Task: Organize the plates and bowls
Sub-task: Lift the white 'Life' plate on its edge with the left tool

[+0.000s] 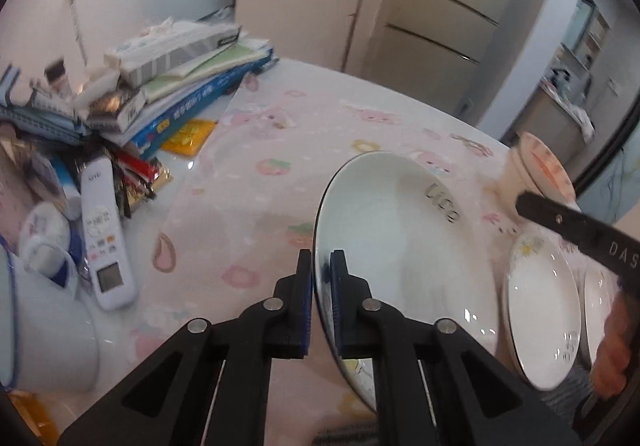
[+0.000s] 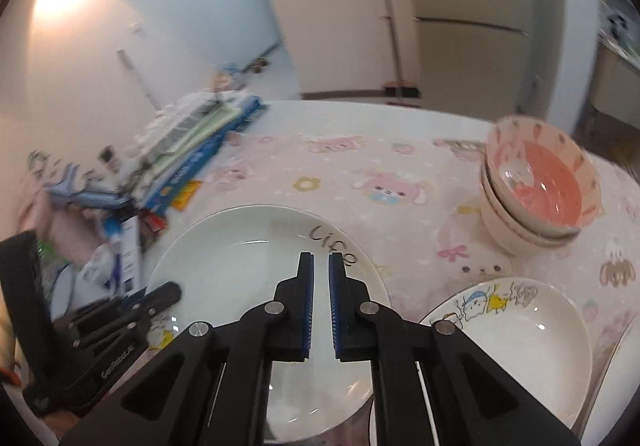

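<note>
My left gripper (image 1: 321, 270) is shut on the rim of a white plate (image 1: 400, 238) with grey lettering; the plate is lifted and tilted above the pink tablecloth. In the right wrist view the same plate (image 2: 240, 270) lies under my right gripper (image 2: 321, 270), whose jaws are nearly closed with nothing between them. The left gripper (image 2: 160, 294) shows at the plate's left rim. A white plate with cartoon drawings (image 2: 520, 342) (image 1: 544, 310) lies to the right. Stacked pink bowls (image 2: 540, 194) (image 1: 536, 166) stand at the far right.
A pile of books and boxes (image 1: 180, 82) sits at the table's far left. A white remote (image 1: 106, 238), snack packets (image 1: 140, 178) and a white mug (image 1: 44, 310) lie near it. A broom (image 2: 394, 46) leans on the far wall.
</note>
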The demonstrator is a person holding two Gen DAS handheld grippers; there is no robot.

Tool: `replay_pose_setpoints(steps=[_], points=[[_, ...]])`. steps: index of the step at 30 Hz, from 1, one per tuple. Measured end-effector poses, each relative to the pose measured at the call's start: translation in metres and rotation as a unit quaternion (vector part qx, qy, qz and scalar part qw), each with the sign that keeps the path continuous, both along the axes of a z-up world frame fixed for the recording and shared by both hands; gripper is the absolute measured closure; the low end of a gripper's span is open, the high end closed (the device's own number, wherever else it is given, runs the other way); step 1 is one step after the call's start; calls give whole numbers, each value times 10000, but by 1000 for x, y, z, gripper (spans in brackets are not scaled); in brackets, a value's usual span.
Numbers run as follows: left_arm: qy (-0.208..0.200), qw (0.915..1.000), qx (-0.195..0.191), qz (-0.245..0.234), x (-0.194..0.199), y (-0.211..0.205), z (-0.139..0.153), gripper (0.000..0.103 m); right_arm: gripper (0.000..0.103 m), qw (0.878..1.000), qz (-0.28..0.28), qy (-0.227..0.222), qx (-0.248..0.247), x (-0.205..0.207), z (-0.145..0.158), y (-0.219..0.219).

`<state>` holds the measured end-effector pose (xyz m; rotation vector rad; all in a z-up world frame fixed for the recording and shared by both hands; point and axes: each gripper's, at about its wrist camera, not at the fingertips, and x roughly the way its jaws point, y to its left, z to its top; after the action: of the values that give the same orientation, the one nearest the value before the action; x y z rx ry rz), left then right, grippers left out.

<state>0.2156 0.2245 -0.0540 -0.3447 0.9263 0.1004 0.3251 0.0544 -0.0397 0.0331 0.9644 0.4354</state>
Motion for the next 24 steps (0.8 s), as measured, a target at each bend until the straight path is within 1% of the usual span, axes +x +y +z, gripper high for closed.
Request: replay_pose_setpoints(steps=[1, 2, 4, 5, 7, 9, 10, 12, 13, 15, 18, 20, 22, 24], points=[[117, 9993, -340, 138, 1, 11, -10, 97, 95, 9999, 93, 119, -33, 2, -4, 2], [146, 9981, -575, 185, -1, 19, -18, 97, 95, 9997, 198, 126, -53, 0, -7, 1], [260, 9971, -681, 209, -1, 25, -32, 95, 95, 9996, 80, -202, -163, -2, -2, -8], [297, 9969, -694, 241, -1, 25, -36, 94, 95, 9997, 108, -160, -152, 0, -2, -9], [298, 9973, -639, 196, 0, 25, -35, 94, 95, 9997, 210, 62, -89, 7, -1, -11], [297, 9977, -580, 168, 0, 25, -33, 94, 95, 9990, 147, -75, -424, 7, 2, -11], [290, 9983, -463, 195, 0, 25, -33, 95, 93, 9985, 95, -113, -520, 9, 2, -13], [211, 9993, -144, 255, -2, 22, -31, 96, 91, 9992, 78, 111, -377, 16, -3, -20], [164, 9995, -124, 234, -2, 22, -30, 96, 90, 9992, 41, 307, -255, 20, -7, -25], [156, 9995, -165, 231, -3, 24, -29, 96, 90, 9984, -25, 540, -137, 26, -17, -32], [156, 9993, -236, 261, -3, 29, -30, 95, 90, 9972, -89, 729, -110, 30, -30, -36], [135, 9994, -246, 225, -5, 29, -30, 95, 90, 9962, -71, 868, 8, 32, -38, -37], [155, 9995, -165, 227, -6, 28, -30, 90, 90, 9947, -35, 1013, 148, 35, -44, -37], [179, 9995, -115, 247, -6, 28, -32, 75, 90, 9937, -38, 1110, 155, 37, -50, -36]])
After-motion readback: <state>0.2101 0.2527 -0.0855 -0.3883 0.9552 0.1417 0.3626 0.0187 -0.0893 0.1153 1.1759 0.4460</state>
